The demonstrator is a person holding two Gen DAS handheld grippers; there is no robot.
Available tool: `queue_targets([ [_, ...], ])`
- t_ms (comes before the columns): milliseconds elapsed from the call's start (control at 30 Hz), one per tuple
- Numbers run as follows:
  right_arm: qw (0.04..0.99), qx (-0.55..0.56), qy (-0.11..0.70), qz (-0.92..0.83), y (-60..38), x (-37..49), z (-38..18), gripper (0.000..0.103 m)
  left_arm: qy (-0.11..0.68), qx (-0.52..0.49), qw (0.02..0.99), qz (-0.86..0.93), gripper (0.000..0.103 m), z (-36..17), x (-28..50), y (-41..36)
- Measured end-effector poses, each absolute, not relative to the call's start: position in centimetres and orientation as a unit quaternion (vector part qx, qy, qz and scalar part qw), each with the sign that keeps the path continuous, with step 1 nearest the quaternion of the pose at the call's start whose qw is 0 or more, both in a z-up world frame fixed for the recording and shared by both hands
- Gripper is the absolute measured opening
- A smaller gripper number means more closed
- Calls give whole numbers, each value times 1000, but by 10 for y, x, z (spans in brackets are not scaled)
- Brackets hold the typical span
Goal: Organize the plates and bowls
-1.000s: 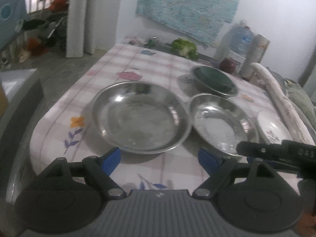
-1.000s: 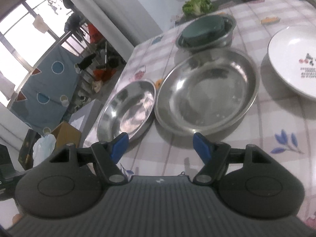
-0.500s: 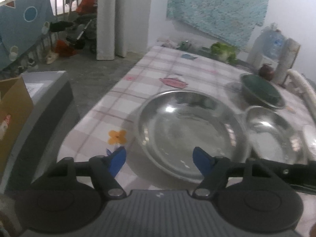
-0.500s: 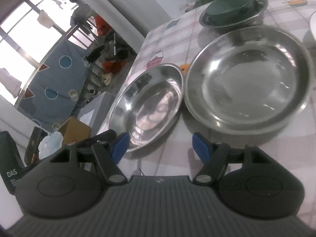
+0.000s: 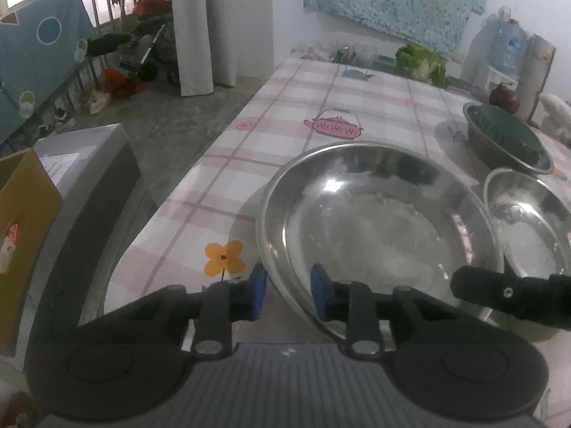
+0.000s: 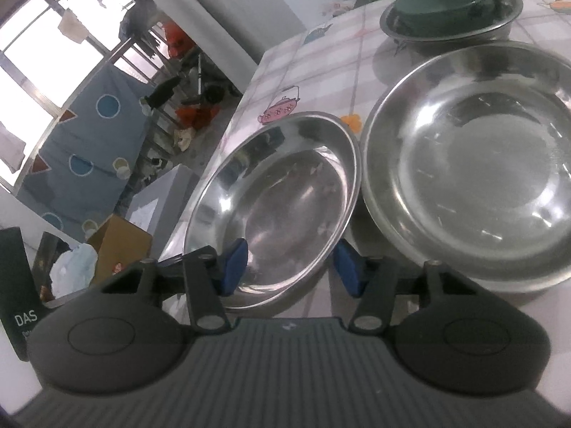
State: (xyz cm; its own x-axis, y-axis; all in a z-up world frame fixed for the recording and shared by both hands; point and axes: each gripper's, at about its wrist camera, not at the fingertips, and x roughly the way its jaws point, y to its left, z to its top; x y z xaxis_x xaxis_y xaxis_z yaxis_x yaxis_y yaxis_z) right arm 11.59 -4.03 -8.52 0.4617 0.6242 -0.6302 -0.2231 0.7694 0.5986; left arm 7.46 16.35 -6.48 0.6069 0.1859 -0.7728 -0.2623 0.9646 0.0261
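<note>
Both tools are closing: the left tool [image 5: 287,294] straddles the near rim of the large steel bowl [image 5: 378,235] on the checked counter [image 5: 357,100], the right tool [image 6: 291,267] likewise. Beside it sits a second shiny steel bowl [image 6: 474,164]; behind, a steel basin [image 6: 506,10] holds a dark green dish [image 6: 446,3].

Both jaws closing: left hand-held gripper [image 5: 288,294], right hand-held gripper [image 6: 291,267].
</note>
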Motion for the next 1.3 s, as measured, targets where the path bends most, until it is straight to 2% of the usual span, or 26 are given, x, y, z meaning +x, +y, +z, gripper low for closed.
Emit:
queue_targets([
  [100,829,219,450,251,-40,118,-85,45,427,-41,895,125,22,-66,73,163],
  [300,834,212,451,238,-44,118,-89,30,438,-53,891,112,23,-63,65,164],
  [1000,804,208,479,284,-80,59,-86,25,451,-94,886,56,25,-44,-19,156],
  [1300,813,192,471,282,-95,51,-75,29,449,-90,888,40,41,-39,-31,158],
])
